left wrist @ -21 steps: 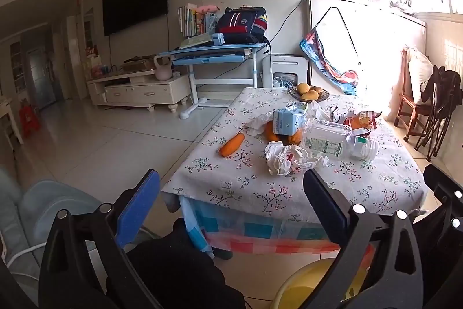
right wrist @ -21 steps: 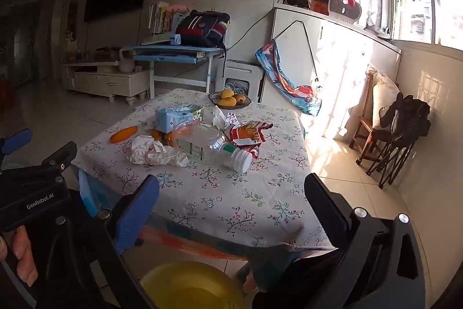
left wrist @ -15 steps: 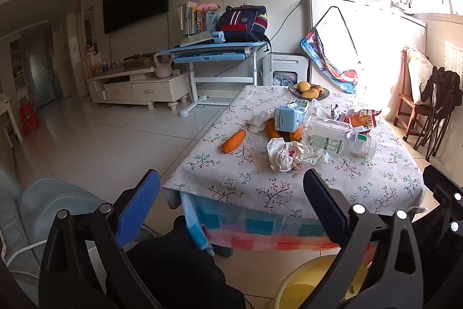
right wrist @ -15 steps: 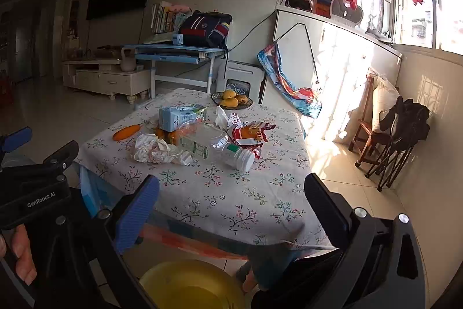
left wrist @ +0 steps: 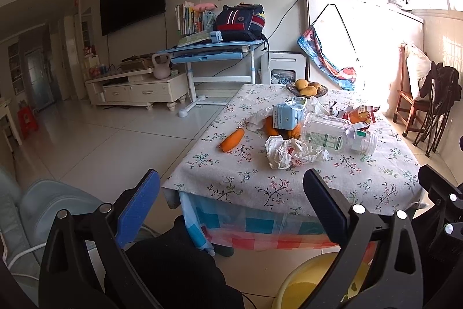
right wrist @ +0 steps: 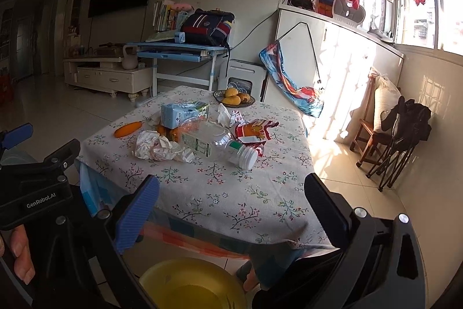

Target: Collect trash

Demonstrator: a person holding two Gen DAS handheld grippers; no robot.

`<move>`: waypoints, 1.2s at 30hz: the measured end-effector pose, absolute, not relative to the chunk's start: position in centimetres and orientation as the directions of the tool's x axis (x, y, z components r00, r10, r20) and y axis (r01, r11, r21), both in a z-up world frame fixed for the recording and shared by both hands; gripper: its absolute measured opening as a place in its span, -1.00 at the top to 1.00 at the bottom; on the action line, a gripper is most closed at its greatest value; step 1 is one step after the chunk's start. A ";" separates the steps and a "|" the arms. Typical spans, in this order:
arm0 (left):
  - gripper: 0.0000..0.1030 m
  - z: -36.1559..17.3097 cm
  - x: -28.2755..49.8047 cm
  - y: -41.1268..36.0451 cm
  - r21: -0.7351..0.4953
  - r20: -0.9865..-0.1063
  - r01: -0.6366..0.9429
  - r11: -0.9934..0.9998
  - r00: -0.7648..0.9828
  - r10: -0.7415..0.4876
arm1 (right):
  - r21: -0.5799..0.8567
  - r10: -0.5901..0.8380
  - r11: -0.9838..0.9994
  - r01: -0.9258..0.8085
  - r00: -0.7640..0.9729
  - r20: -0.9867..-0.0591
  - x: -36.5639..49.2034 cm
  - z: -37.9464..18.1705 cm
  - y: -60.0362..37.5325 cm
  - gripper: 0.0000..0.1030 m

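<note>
On the floral-cloth table (left wrist: 292,187) (right wrist: 231,193) lies trash: a crumpled white wrapper (left wrist: 286,151) (right wrist: 157,148), an empty clear plastic bottle (left wrist: 332,132) (right wrist: 211,139) on its side, a blue carton (left wrist: 288,113) (right wrist: 182,113), a red snack bag (left wrist: 360,115) (right wrist: 254,131) and white tissue (right wrist: 224,113). A yellow bin (left wrist: 312,283) (right wrist: 191,283) stands on the floor below the table's near edge. My left gripper (left wrist: 231,207) and right gripper (right wrist: 231,210) are both open and empty, held short of the table, above the bin.
A carrot (left wrist: 231,139) (right wrist: 127,129), oranges under the carton and a fruit bowl (left wrist: 306,87) (right wrist: 234,99) share the table. A blue desk (left wrist: 211,54) and TV stand (left wrist: 136,89) stand behind. A chair with dark clothes (right wrist: 396,129) is on the right.
Both grippers have risen and tilted slightly, so the table sits a little lower and farther in view. Nothing on the table has moved; both grippers stay open.
</note>
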State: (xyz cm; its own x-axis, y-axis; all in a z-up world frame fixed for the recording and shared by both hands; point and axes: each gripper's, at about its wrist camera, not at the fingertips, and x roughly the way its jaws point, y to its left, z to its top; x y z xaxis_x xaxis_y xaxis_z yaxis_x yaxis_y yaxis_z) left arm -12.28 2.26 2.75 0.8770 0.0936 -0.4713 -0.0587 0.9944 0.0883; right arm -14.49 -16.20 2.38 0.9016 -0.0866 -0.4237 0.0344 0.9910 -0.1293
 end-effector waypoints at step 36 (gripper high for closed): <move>-0.86 2.5 -12.2 2.0 0.106 -0.475 -0.050 0.993 0.875 0.095 | -0.134 -0.087 0.991 0.028 0.884 -0.460 -13.9 1.9 -16.4 -0.87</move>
